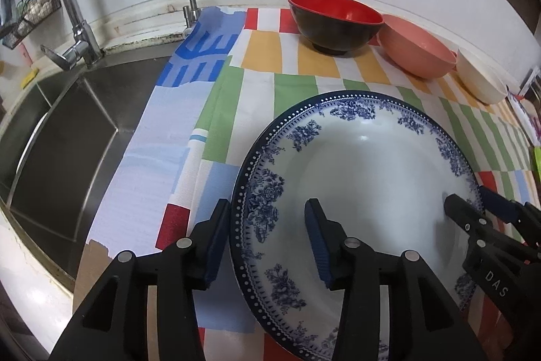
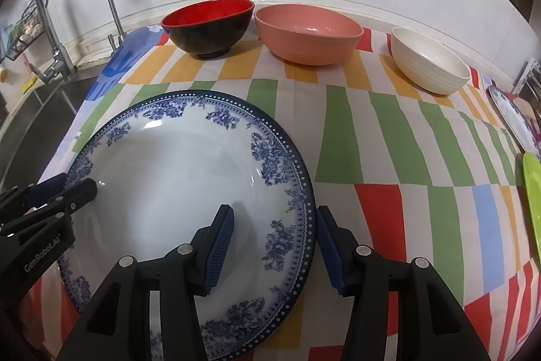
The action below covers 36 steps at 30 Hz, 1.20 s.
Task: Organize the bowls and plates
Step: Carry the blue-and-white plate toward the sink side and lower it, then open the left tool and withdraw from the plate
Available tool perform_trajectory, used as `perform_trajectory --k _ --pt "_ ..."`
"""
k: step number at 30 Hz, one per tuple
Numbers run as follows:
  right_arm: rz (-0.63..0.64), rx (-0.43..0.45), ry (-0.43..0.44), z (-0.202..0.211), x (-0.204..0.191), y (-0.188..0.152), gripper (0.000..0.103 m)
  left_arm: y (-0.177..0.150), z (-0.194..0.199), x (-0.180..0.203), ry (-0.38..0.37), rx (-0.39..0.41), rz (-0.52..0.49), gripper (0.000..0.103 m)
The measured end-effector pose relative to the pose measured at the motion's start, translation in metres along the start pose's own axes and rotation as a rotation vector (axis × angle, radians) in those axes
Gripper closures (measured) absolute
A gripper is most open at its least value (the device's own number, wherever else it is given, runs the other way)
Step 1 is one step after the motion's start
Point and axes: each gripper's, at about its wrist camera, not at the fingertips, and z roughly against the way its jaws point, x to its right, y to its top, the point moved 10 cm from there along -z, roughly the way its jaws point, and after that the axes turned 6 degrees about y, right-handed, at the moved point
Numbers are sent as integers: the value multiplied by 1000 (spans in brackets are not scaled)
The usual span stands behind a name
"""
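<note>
A large white plate with blue flowers (image 1: 365,178) (image 2: 175,171) lies flat on the striped cloth (image 2: 372,137). My left gripper (image 1: 268,242) straddles its left rim. One finger (image 1: 219,235) stands outside the rim and the other over the plate's well, with a wide gap between the pads, so it is open. My right gripper (image 2: 274,242) straddles the right rim the same way, open, its outer finger (image 2: 326,242) close beside the rim. Each gripper also shows in the other's view: the right gripper (image 1: 473,205), the left gripper (image 2: 67,188).
At the back by the wall stand a red-and-black bowl (image 2: 209,26), a pink bowl (image 2: 307,32) and a cream bowl (image 2: 429,63). At the far right lie another blue-patterned plate (image 2: 510,117) and a green plate (image 2: 534,202). A steel sink (image 1: 67,141) with taps (image 1: 77,32) lies left.
</note>
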Motion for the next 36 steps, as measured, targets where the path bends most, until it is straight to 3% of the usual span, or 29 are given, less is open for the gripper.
perform_trajectory --k 7,15,24,36 --pt "-4 18 1 8 5 5 51 12 29 6 6 87 -4 39" --pt "-38 124 -12 50 26 16 31 30 77 37 -47 200 -39 20" --pt "-73 219 -39 106 63 17 16 45 125 91 -95 334 -113 8" --pt "-215 324 -148 163 149 4 15 48 164 183 -187 427 -221 0"
